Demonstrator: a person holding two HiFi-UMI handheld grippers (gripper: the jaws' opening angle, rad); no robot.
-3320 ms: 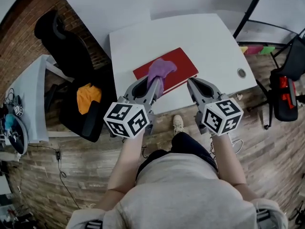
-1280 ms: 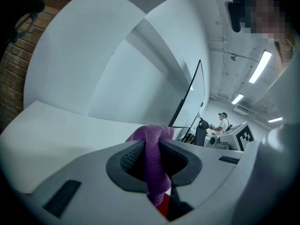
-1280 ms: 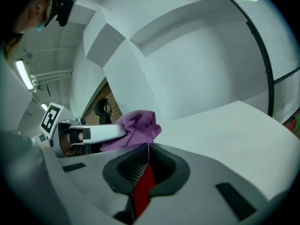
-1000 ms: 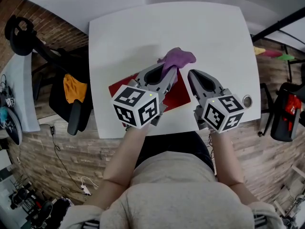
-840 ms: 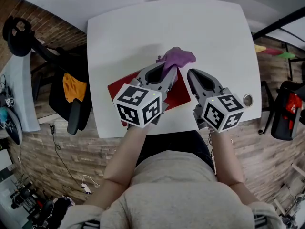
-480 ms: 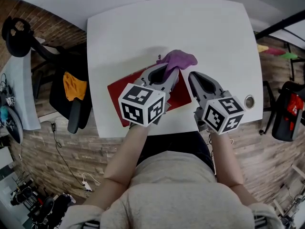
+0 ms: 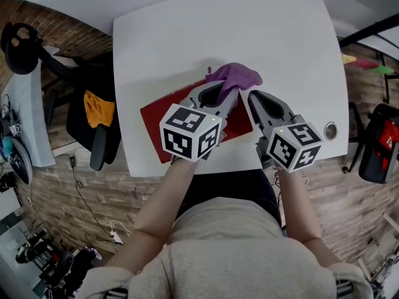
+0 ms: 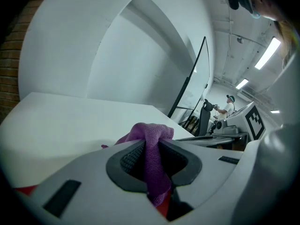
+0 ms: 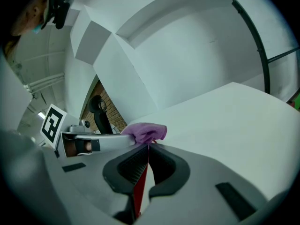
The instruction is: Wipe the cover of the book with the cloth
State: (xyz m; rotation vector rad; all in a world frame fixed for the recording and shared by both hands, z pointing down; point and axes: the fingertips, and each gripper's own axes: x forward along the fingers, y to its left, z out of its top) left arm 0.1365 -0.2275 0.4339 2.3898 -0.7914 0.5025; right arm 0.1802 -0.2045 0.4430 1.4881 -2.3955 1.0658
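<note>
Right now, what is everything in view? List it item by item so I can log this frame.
table: one, white, centre of the head view.
book: one, red cover, flat by the table's near edge, partly under the tongs.
cloth: one, purple, bunched at the book's far right end.
cable hole: one, grey, near the table's right edge.
office chair: one, black, on the floor left of the table.
orange fabric: one piece, lying on that chair.
side table: one, white, far left.
left tongs: one, grey with a marker cube, shut on the cloth.
right tongs: one, grey with a marker cube, shut on the book's edge.
forearm: two, bare, one behind each of the tongs.
</note>
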